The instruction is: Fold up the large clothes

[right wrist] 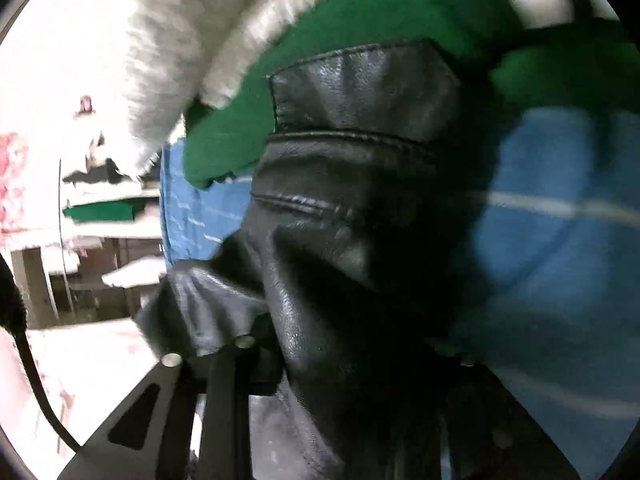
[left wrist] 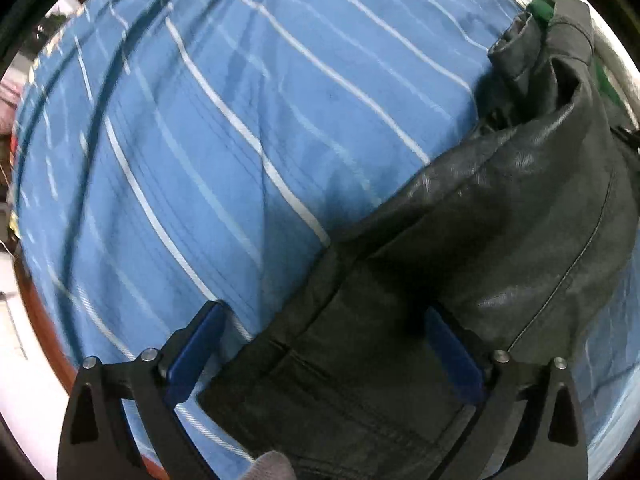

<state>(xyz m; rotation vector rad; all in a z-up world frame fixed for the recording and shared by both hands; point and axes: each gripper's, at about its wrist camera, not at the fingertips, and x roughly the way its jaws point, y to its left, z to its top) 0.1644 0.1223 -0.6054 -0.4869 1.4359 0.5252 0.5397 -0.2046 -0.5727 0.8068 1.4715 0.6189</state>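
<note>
Jacket [left wrist: 460, 240]: long axis runs from left gripper [left wrist: 324, 344] up-right across bed [left wrist: 200, 140].
Left jaws: wide, straddling hem.
Right gripper [right wrist: 352, 344]: buried in leather; state unclear.

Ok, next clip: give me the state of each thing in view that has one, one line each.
Left gripper: open, fingers either side of the jacket's edge.
Right gripper: mostly hidden by bunched leather; open or shut cannot be told.
Black leather jacket: rumpled, partly lifted, not yet folded flat.
Blue striped bedsheet: spread out, lightly wrinkled.
Green garment: lying beyond the jacket, under a white fluffy item.
</note>
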